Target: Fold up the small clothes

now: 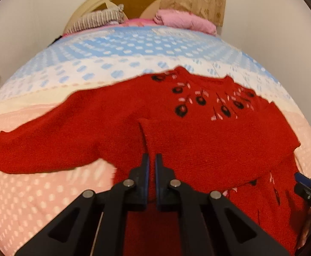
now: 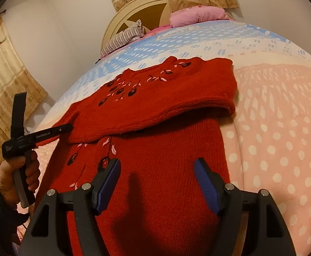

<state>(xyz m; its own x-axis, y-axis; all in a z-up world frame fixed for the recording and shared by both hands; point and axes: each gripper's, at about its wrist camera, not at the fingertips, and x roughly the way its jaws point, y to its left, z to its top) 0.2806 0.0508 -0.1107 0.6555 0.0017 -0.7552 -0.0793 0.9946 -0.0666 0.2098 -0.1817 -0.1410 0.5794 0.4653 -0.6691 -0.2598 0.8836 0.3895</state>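
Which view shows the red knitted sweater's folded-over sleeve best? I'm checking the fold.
The right wrist view: the red knitted sweater shows its sleeve lying across the chest, edge clear. The left wrist view shows the sweater blurred, the other sleeve spread out.

We see warm, dim indoor light, soft motion blur, heavy fisheye bending, and dark corners at ten and two o'clock.

Sweater flat on the bedspread, pillows behind it by the headboard.

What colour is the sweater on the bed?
Red sweater, with black-and-pink flowers; clearest in the right wrist view.
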